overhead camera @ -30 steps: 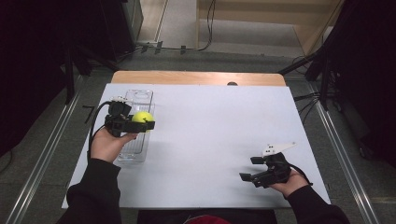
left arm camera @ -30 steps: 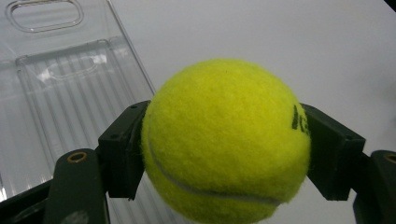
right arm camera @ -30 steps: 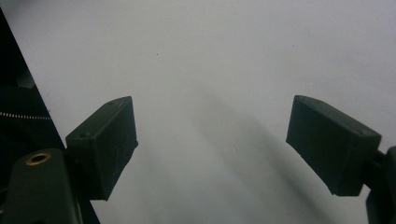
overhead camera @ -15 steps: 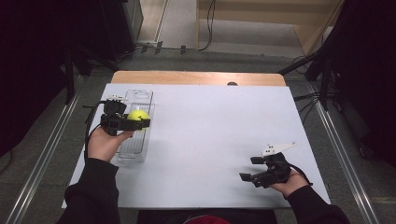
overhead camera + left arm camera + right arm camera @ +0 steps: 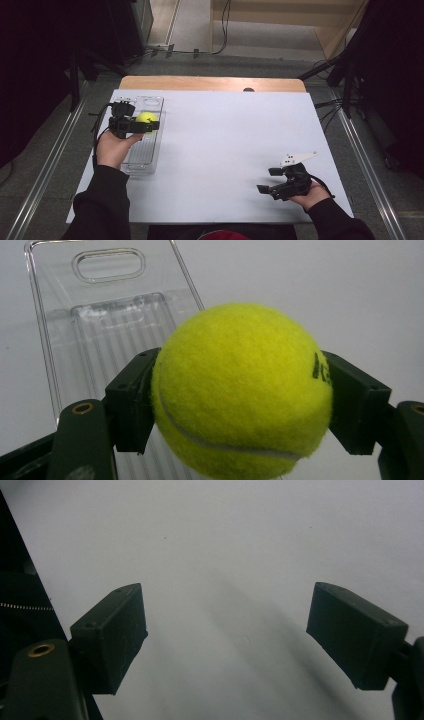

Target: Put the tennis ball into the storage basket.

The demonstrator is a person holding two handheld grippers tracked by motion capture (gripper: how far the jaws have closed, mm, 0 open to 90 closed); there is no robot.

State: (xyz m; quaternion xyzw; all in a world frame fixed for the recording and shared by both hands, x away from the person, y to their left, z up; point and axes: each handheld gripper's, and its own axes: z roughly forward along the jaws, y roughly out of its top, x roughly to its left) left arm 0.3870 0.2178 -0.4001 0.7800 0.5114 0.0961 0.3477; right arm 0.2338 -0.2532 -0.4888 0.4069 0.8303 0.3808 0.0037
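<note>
Yellow ball (image 5: pixel 146 118) clamped in your left gripper (image 5: pixel 142 125), left of frame, above clear tray (image 5: pixel 145 155). Your right gripper (image 5: pixel 267 180) lower right, jaws wide, nothing between them.

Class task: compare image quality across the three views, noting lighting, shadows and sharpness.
High view: bright white table, dark surroundings. Left gripper view: tennis ball sharp and evenly lit; clear tray shows faint glints. Right gripper view: soft shadows streak the table, dim and slightly soft.

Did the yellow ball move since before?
Yes. The ball, held in the left gripper, slid a little toward the clear tray's far end.
</note>
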